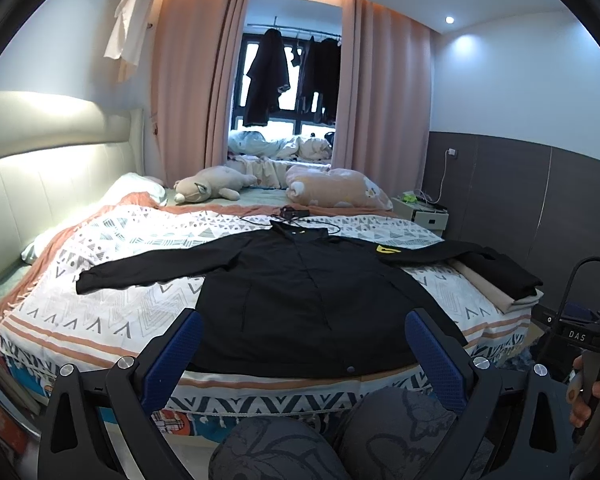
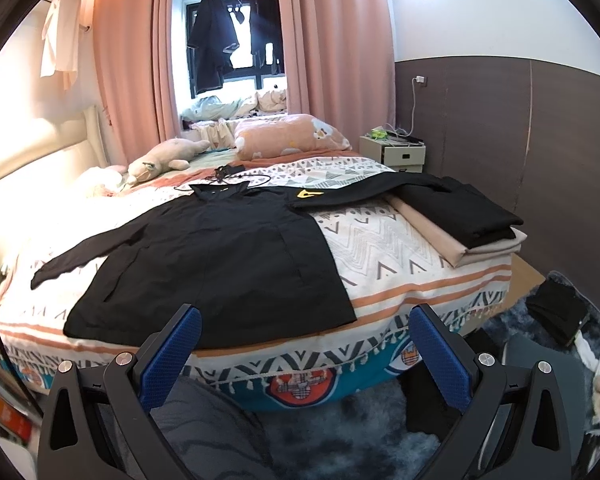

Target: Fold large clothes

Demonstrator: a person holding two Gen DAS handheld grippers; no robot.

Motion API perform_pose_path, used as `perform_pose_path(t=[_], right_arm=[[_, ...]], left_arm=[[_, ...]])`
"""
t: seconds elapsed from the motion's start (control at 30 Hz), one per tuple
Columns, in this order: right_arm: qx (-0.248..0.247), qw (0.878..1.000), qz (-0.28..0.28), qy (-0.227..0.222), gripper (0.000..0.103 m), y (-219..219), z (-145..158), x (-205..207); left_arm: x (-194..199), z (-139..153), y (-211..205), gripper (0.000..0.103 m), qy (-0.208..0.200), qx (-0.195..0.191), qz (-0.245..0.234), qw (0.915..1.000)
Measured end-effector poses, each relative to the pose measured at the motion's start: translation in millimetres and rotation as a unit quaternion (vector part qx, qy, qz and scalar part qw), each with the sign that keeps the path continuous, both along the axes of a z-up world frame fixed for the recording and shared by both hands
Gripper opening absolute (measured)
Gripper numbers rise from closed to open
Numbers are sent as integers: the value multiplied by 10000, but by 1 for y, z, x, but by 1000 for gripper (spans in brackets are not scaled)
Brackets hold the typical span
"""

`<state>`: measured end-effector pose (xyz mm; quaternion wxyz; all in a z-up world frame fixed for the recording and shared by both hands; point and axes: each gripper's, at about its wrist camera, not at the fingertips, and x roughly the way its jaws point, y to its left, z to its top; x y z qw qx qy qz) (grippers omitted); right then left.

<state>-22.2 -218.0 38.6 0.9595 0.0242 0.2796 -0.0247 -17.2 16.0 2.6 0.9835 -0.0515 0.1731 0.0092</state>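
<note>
A black jacket (image 1: 300, 292) lies flat and spread out on the patterned bedspread (image 1: 112, 248), sleeves out to both sides, a yellow badge (image 1: 388, 249) on its right sleeve. It also shows in the right wrist view (image 2: 220, 256). My left gripper (image 1: 300, 340) is open and empty, held above the jacket's near hem. My right gripper (image 2: 304, 336) is open and empty, near the bed's front edge, right of the jacket's hem. The right gripper's body also shows at the right edge of the left wrist view (image 1: 592, 336).
A stack of folded black and beige cloth (image 2: 460, 216) lies at the bed's right edge. A plush toy (image 1: 212, 188), a pink pillow (image 1: 336, 188) and a black cable (image 1: 292, 216) lie at the far side. A white nightstand (image 2: 396, 152) stands beyond. My knees (image 1: 300, 440) are below.
</note>
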Motion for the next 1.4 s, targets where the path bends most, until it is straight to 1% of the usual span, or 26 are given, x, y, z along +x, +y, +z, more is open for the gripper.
perform_pose_path(t=[0.13,0.27,0.33,0.43,0.6,0.8,0.93,1.1,1.2,1.33,1.4], right_arm=[[47,10000,49,50,103,12,-2,23],[91,9997,158,136,103,29,-6,49],[101,9995,264,149,103,40,-8,63],[120,9990,400,129,103,58,-8,83],[78,9975,681,160,103,92,-13,122],[147,9937,1060,325,103,130,-22,174],[168,9911,1250,418,103,154,-28,205],[385,9878,1408,545,103,178,-36,245],[521,9859,1461,629,103,191,-39,269],[607,9838,1531,704,103,211,-45,300],[656,9826,1553,775,103,221,-49,318]], left_arm=[[8,-1,6,101,44,-22,44,10000],[25,-3,16,101,244,6,121,9996],[31,-3,23,101,276,30,203,9994],[42,-5,37,101,321,-66,297,9990],[67,-14,64,101,505,-86,495,9975],[100,-22,99,101,676,-163,780,9945],[123,-29,126,101,779,-295,1026,9912],[156,-37,162,101,1002,-446,1321,9852],[171,-40,177,101,1118,-445,1487,9815],[193,-48,205,101,1243,-505,1705,9762],[203,-53,221,101,1324,-578,1846,9721]])
